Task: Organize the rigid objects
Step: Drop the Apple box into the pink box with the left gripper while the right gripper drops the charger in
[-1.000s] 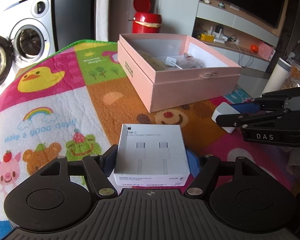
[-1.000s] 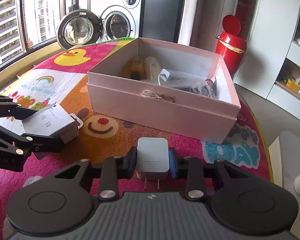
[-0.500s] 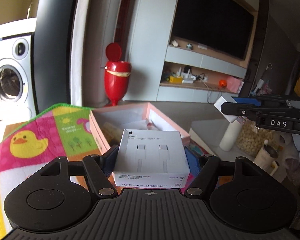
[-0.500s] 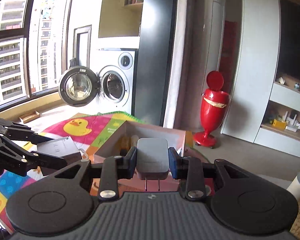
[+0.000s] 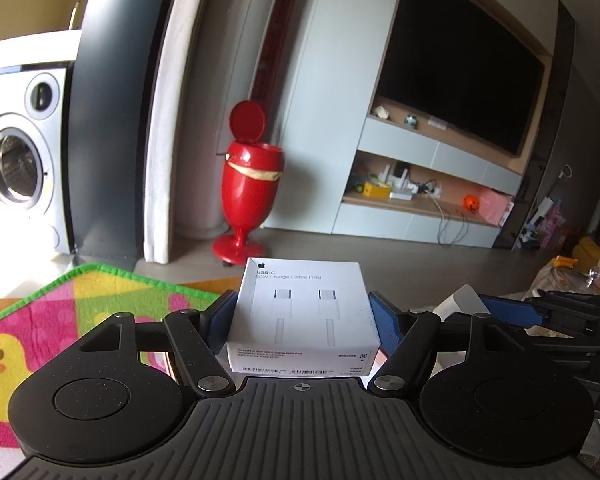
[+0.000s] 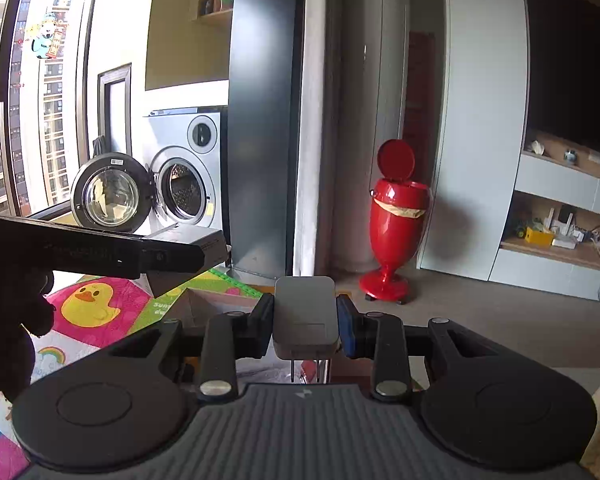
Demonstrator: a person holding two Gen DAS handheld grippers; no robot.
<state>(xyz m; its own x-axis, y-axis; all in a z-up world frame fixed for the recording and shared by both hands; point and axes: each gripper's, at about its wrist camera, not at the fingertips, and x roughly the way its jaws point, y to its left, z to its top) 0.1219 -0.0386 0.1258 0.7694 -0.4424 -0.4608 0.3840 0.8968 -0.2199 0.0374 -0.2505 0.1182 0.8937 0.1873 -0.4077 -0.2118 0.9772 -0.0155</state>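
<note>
Red bin (image 5: pixel 249 184) and washing machine (image 6: pixel 188 176) behind play mat (image 5: pixel 80 300); left gripper (image 5: pixel 302 316) clamps cable box (image 5: pixel 302 312); right gripper (image 6: pixel 305 322) clamps charger (image 6: pixel 305 316) above pink box (image 6: pixel 216 304).

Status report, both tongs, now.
Left tongs shut on cable box, held up. Right tongs shut on charger, prongs toward camera. Pink box barely visible below. Nothing in the way.
</note>
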